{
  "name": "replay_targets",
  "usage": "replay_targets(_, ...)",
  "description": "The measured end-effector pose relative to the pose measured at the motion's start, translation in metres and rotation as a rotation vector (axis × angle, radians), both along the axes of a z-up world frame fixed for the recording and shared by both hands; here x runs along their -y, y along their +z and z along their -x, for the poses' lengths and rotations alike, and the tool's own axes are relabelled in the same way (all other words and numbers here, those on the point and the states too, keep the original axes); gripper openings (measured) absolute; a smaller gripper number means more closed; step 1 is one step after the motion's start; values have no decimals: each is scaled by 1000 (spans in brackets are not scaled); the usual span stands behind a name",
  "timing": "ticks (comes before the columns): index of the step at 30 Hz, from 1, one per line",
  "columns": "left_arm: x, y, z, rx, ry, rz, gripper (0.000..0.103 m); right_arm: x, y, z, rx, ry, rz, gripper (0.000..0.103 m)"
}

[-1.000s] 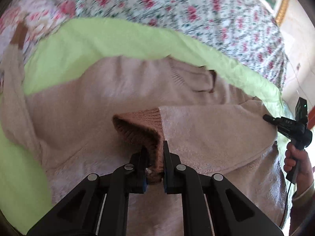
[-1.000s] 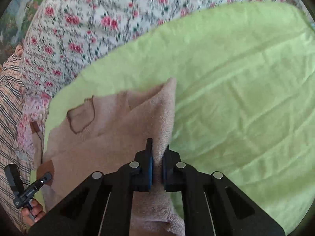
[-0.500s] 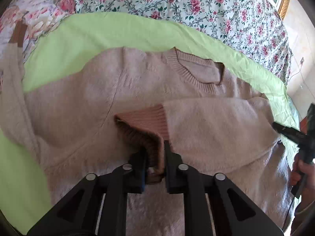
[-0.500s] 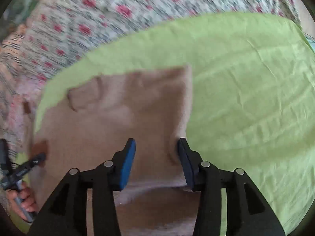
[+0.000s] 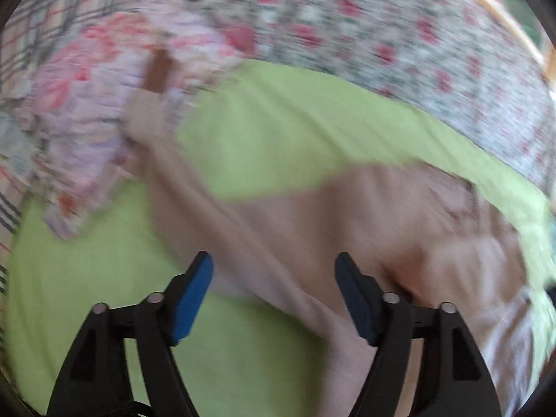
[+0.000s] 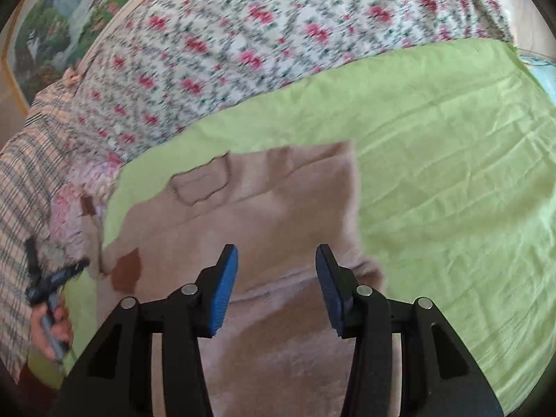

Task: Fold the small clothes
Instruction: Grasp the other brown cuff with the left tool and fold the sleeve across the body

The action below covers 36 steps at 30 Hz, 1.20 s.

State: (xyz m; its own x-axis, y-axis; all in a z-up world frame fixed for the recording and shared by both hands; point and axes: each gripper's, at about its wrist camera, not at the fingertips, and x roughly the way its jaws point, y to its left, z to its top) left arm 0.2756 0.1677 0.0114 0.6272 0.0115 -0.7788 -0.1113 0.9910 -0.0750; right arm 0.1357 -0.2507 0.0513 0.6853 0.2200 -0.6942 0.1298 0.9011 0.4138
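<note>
Surface: green sheet [image 6: 451, 173] on a flowered bedspread [image 6: 243, 34].
Clothes: one tan sweater [image 6: 278, 208], lying flat on the sheet.
Grippers: left gripper [image 5: 272, 278] and right gripper [image 6: 276, 271], both spread wide, holding nothing.
Unclear: left view blurred.

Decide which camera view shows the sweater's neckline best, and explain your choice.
The right wrist view: the sweater lies flat there and its neckline is a clear dark-edged curve. The left wrist view is motion-blurred; the neckline is only a faint smudge near the right edge.
</note>
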Motion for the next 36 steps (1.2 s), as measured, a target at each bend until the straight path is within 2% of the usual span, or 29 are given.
replay_targets(6,-74,1,-86,-36,175,-137,78,-45,-22,0,-64,128,-18,48)
replay_targets(9,-90,1,-124,-57,206,-215,81,-54,-32,-1,-90,153,-33,48)
replay_targets(11,-95,-1,-148,-73,229,-298,82,-58,-37,-4,-102,156,-43,48)
replay_targets(13,-103,-4,-161,-86,256,-337,82,-62,-42,-8,-115,166,-56,48)
replay_targets(14,-106,-6,-169,-93,266,-347,79,-63,-44,-10,-119,170,-64,48)
replay_targets(15,-108,-7,-173,-94,263,-351,58,-64,-45,-12,-122,173,-67,48)
replay_targets(16,-109,-10,-176,-107,254,-345,16,-65,-45,-13,-124,175,-67,48)
replay_targets(17,-110,-13,-177,-123,244,-320,11,-66,-45,-13,-124,177,-69,48)
replay_targets(18,-112,-12,-175,-115,236,-283,11,-66,-45,-13,-121,181,-75,48)
replay_targets(22,-99,13,-139,16,179,-217,9,-68,-41,-9,-108,182,-83,48)
replay_targets(25,-77,38,-99,107,115,-141,9,-68,-41,-5,-107,178,-99,48)
replay_targets(28,-49,59,-63,164,37,-79,8,-69,-39,0,-101,174,-109,48)
replay_targets(33,39,76,-8,217,-169,38,9,-64,-39,8,-96,160,-128,48)
replay_targets(36,107,68,-1,219,-295,112,9,-57,-37,13,-87,143,-138,48)
